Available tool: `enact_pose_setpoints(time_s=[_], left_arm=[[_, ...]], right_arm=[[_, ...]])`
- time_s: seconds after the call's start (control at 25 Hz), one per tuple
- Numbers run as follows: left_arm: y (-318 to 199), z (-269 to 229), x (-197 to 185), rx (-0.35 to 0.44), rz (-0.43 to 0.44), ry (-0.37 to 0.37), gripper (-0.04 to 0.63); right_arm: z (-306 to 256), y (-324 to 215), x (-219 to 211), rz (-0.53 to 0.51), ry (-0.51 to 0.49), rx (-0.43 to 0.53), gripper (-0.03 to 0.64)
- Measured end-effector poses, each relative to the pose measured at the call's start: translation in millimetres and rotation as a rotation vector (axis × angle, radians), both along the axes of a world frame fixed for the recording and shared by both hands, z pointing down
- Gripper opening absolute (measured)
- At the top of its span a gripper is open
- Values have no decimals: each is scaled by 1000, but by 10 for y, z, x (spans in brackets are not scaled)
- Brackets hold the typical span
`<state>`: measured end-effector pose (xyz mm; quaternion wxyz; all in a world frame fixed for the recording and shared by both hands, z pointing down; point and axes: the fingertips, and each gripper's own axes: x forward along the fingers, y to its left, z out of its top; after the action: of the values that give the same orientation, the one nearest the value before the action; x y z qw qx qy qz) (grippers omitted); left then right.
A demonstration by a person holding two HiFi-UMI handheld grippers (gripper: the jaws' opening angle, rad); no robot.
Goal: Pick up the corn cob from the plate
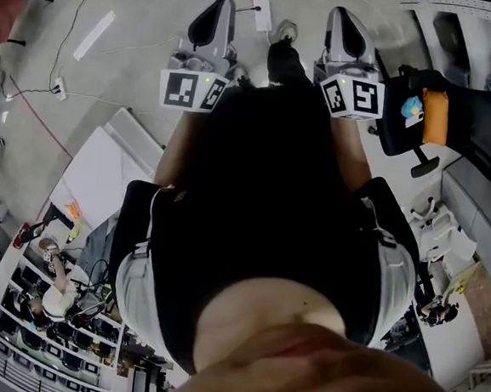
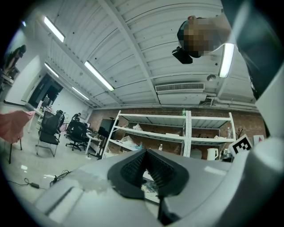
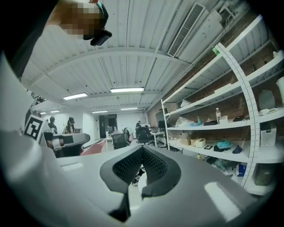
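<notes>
No corn cob and no plate show in any view. In the head view the person's dark torso fills the middle. Both grippers are held out in front over the bare floor: my left gripper (image 1: 215, 13) at the upper left of centre, my right gripper (image 1: 346, 25) at the upper right, each with its marker cube behind it. The left gripper view has my left gripper (image 2: 145, 153) pointing across the room toward shelving, its black ribbed pads closed together with nothing between them. My right gripper (image 3: 142, 148) points level along a row of shelves, its pads also closed and empty.
A white metal shelving rack (image 2: 186, 133) stands ahead of the left gripper, with black office chairs (image 2: 49, 128) to its left. Loaded shelves (image 3: 222, 102) run along the right gripper's right side. A black chair bearing an orange and blue item (image 1: 436, 114) stands at the right; cables (image 1: 58, 89) cross the floor.
</notes>
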<state>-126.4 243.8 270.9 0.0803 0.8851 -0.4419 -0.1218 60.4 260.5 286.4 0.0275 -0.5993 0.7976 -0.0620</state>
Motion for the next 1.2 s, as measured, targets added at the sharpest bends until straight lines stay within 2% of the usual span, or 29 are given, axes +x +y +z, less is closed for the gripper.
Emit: enact_pose_setpoints(time_s=[0.68, 0.92, 1.2], left_arm=[[-1366, -98, 845, -9, -64, -7, 0], [-1723, -53, 1153, -27, -98, -39, 1], [-1997, 0, 1354, -55, -154, -42, 2]], right_arm=[[15, -1480, 719, -92, -46, -11, 9], [25, -1902, 965, -150, -47, -11, 9], [69, -2297, 1132, -222, -38, -12, 9]])
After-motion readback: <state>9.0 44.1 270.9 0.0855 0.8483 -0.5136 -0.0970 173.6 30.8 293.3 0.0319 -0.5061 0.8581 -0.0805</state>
